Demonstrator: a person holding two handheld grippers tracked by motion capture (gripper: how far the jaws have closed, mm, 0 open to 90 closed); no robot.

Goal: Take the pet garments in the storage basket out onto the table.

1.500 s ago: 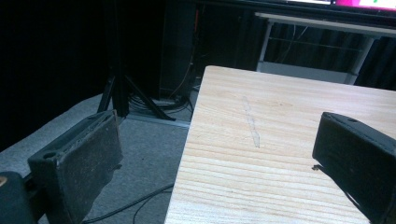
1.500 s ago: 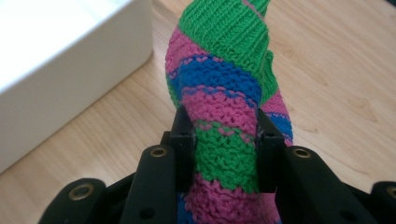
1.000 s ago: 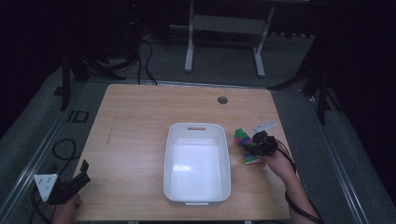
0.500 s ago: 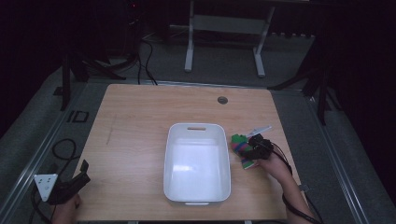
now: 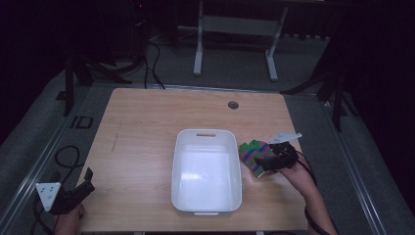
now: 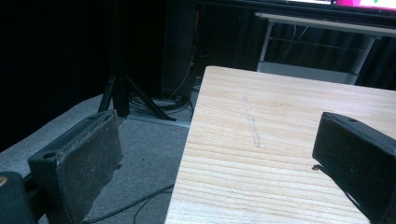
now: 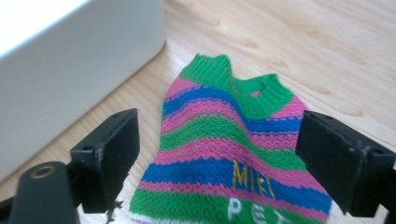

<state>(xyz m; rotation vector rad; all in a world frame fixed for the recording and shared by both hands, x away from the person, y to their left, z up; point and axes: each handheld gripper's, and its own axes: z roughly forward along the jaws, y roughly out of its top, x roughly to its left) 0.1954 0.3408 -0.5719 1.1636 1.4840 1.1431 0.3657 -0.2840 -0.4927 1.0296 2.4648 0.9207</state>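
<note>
striped knit sweater [image 7: 233, 158] (flat) beside white bin [image 5: 206, 169], right gripper [image 7: 217, 158] jaws spread.

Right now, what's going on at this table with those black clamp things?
A person holds a two-jaw gripper in each hand. The right gripper hovers with its jaws open over a small striped knitted sweater lying flat on the wooden table, just beside an empty white bin. The left gripper waits open at the table's near left corner, holding nothing.
</note>
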